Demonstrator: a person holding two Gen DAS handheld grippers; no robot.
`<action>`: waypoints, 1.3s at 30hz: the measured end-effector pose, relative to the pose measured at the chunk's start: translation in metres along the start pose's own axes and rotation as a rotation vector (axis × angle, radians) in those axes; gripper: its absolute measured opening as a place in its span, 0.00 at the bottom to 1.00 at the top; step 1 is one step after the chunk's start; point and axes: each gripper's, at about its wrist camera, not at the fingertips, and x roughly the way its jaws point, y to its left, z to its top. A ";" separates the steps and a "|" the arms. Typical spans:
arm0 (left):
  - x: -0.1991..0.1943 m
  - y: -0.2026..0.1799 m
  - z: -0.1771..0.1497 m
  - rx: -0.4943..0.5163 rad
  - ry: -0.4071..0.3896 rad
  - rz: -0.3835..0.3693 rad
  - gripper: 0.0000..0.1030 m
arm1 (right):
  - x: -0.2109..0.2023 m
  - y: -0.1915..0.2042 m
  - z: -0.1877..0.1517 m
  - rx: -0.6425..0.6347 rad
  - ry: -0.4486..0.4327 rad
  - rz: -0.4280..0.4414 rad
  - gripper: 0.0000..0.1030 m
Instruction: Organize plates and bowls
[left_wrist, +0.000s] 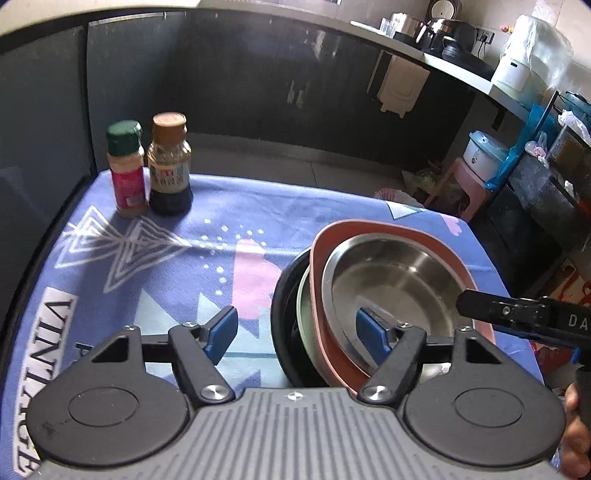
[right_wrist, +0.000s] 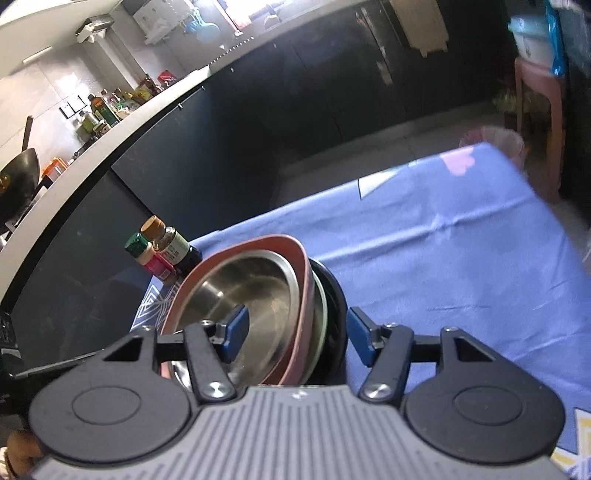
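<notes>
We count four nested dishes: steel bowl (left_wrist: 391, 280) in pink plate (left_wrist: 369, 230), green plate (left_wrist: 303, 314), black plate (left_wrist: 282, 295); two spice bottles (left_wrist: 149, 166) stand beyond the bowl. Left tongs (left_wrist: 297, 334) and right tongs (right_wrist: 295, 334) both gape wide, straddling the stack's rims, gripping nothing.

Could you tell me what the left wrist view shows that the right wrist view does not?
Only the left wrist view shows the right gripper reaching in from the side, the tablecloth's white lettering, and the white appliance on the counter.

Only the right wrist view shows the wok and the row of condiment bottles on the counter.

Both show the steel bowl nested in the pink dish with a black dish outermost, plus the two spice bottles behind them.
</notes>
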 end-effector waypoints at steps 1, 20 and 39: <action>-0.005 -0.001 0.000 0.006 -0.013 0.006 0.66 | -0.003 0.002 -0.001 -0.008 -0.007 0.000 0.40; -0.124 -0.031 -0.037 0.102 -0.259 0.053 0.99 | -0.088 0.050 -0.037 -0.158 -0.194 -0.058 0.69; -0.195 -0.038 -0.100 0.146 -0.380 0.146 1.00 | -0.141 0.078 -0.099 -0.250 -0.248 -0.139 0.85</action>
